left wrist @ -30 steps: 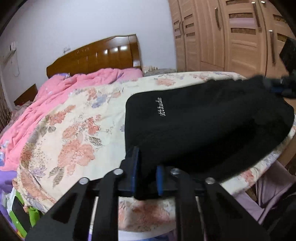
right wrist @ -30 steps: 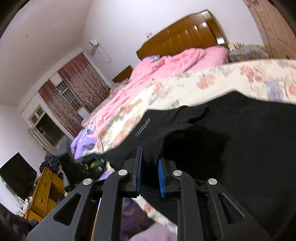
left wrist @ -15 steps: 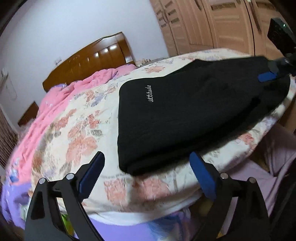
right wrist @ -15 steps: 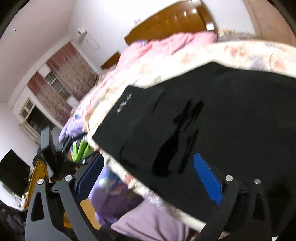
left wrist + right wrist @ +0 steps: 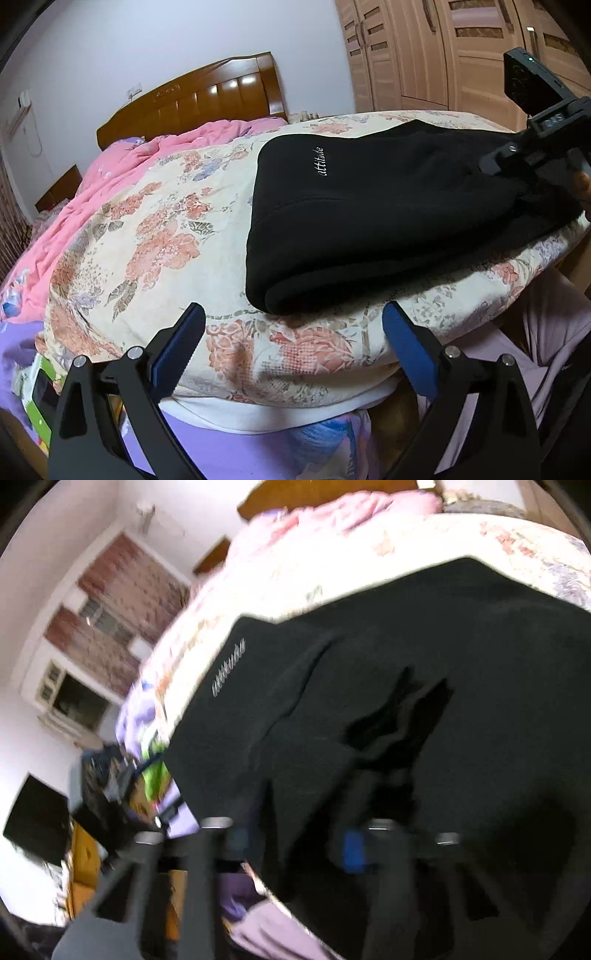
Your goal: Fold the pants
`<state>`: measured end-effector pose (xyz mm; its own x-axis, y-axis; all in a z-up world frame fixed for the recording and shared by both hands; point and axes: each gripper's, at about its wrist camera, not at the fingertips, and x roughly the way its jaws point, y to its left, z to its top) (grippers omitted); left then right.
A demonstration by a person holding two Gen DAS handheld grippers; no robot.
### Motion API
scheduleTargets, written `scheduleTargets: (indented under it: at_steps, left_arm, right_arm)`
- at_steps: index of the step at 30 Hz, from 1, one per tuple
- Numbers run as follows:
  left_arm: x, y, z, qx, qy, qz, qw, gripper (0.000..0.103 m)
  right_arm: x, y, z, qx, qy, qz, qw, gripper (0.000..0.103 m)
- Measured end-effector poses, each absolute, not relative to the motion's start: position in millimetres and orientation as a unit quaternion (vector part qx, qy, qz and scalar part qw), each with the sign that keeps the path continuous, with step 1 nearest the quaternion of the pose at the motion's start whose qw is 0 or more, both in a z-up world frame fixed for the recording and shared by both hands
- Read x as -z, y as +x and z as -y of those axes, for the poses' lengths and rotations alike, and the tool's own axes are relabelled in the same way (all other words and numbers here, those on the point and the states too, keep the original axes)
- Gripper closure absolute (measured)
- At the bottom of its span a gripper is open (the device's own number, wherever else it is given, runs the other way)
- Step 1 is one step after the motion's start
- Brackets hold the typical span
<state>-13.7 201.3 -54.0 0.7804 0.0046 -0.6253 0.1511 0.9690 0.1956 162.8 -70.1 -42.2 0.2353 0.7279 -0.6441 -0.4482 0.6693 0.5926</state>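
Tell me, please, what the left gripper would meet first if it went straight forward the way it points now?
Probably the near folded edge of the black pants, lying on the floral quilt. The left gripper is open and empty; depth is unclear, so it might touch the quilt edge first.

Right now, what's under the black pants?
The black pants lie folded on the flowery quilt, which shows all around them. What the quilt looks like right underneath is covered.

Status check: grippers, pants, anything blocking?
Left gripper open, off the cloth. Right gripper over the pants, blurred, jaw state unclear. Black pants folded on the floral quilt at the bed edge. Nothing blocking.
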Motion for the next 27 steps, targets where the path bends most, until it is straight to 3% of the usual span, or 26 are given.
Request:
scheduleTargets:
  at_steps: [11, 14, 16, 18, 20, 22, 27]
  left_arm:
    - [40.2, 16.1, -210.2, 0.024, 0.053, -0.325, 0.944, 0.007]
    - [46.1, 36.1, -210.6, -0.016, 0.082, -0.347, 0.934, 0.007]
    - [49.0, 44.8, -220.6, -0.034, 0.068, -0.347, 0.935, 0.007]
    - [46.4, 42.2, -241.7, -0.025, -0.019, -0.333, 0.942, 0.007]
    - [51.6, 41.0, -254.6, -0.011, -0.076, -0.334, 0.939, 0.007]
    - [59.9, 42.7, -251.5, -0.012, -0.069, -0.347, 0.935, 0.007]
    - [65.7, 42.4, -248.3, -0.024, -0.075, -0.354, 0.932, 0.006]
  right_arm:
    - [-79.6, 167.1, 32.1, -0.423, 0.020, -0.336, 0.841, 0.080]
    - [-93.6, 156.7, 43.1, -0.432, 0.017, -0.298, 0.851, 0.081]
    - [-84.4, 155.4, 55.1, -0.422, 0.025, -0.300, 0.855, 0.081]
    - [-50.7, 159.5, 72.4, -0.384, 0.026, -0.327, 0.863, 0.081]
    - [3.4, 173.4, 95.4, -0.345, 0.058, -0.380, 0.856, 0.082]
    - [55.1, 179.9, 112.1, -0.326, 0.085, -0.423, 0.841, 0.082]
    - [47.5, 173.5, 119.5, -0.336, 0.099, -0.397, 0.849, 0.084]
